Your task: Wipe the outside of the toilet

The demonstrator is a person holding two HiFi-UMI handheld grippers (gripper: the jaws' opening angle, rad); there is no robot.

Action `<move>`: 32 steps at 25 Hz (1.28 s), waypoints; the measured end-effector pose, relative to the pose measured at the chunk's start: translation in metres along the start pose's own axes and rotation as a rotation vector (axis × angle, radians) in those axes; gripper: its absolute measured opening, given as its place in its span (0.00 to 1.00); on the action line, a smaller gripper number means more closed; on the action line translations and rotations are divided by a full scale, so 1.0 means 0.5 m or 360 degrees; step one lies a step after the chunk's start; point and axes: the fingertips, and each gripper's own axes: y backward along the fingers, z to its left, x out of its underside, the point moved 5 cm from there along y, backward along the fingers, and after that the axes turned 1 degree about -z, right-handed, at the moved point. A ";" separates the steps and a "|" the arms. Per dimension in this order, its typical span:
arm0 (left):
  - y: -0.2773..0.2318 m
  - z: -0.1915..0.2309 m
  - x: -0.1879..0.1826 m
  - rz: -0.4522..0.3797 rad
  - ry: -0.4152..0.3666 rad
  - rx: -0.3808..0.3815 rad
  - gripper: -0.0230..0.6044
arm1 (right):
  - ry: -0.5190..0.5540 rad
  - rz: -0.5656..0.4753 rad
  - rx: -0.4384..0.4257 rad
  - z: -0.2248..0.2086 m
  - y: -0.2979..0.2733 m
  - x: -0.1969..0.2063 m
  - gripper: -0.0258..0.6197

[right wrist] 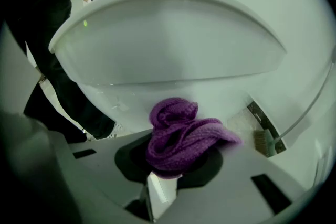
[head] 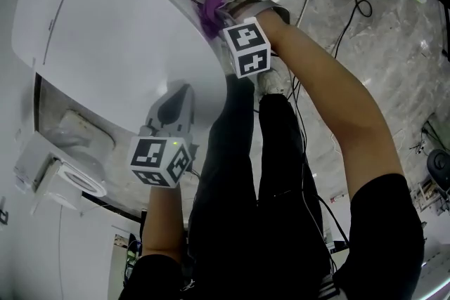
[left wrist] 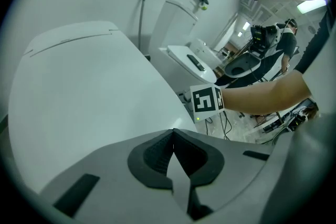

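Your right gripper (right wrist: 167, 168) is clamped mid-bunch on the soft purple knitted cloth (right wrist: 181, 136) at the rim of the glossy white toilet (right wrist: 168, 34). The cloth will likely flop, so grip firmly. Your left gripper (left wrist: 173, 157) is closed and empty.

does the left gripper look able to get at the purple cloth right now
Probably, but not usefully: the purple cloth is clamped in the right gripper beside the edge of the toilet lid. The left gripper is shut over that lid, with nothing between them.
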 end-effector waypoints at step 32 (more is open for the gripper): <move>0.104 -0.205 0.404 -0.0191 0.0493 -0.0301 0.05 | -0.0450 0.0136 -0.0061 0.389 -0.034 -0.082 0.17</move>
